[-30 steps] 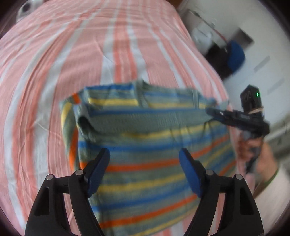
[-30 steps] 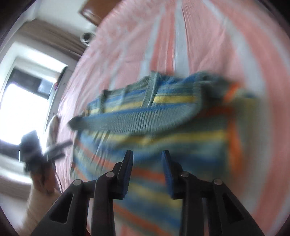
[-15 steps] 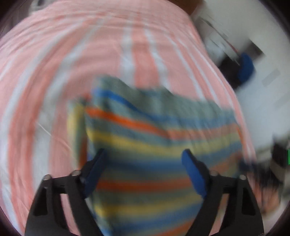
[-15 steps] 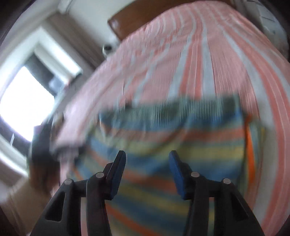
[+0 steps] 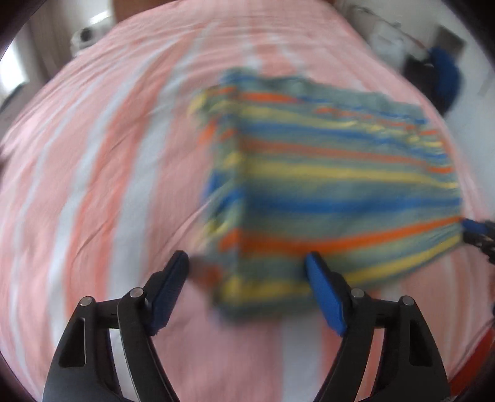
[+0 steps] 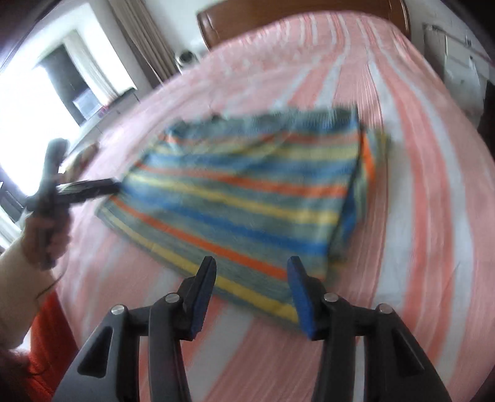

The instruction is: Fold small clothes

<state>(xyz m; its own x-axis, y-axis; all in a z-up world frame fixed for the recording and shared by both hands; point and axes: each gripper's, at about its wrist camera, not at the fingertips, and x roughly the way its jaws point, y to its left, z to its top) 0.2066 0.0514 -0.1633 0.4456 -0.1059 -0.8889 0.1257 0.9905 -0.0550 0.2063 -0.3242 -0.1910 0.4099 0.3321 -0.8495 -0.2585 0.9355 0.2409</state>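
A striped knit sweater (image 5: 334,185) in blue, yellow, orange and grey-green lies folded into a flat rectangle on the bed. My left gripper (image 5: 247,263) hangs open over its near left corner, with nothing between the pads. In the right wrist view the sweater (image 6: 247,198) fills the middle. My right gripper (image 6: 251,263) hovers above its near edge with the jaws closing, and the pads press on nothing. The left gripper (image 6: 89,188) shows at the sweater's left corner, held by a hand (image 6: 46,235). The right gripper's tip (image 5: 476,232) sits at the sweater's right edge. Both views are blurred.
The bed sheet (image 6: 417,216) has pink, orange and white stripes. A wooden headboard (image 6: 278,18) stands at the far end, with a bright window (image 6: 37,102) to the left. A dark bag with a blue item (image 5: 442,80) sits beside the bed.
The sweater's raised folded edge has dropped and the garment now lies flat. The right gripper has let go of that edge. Both grippers have drawn back to the near edge.
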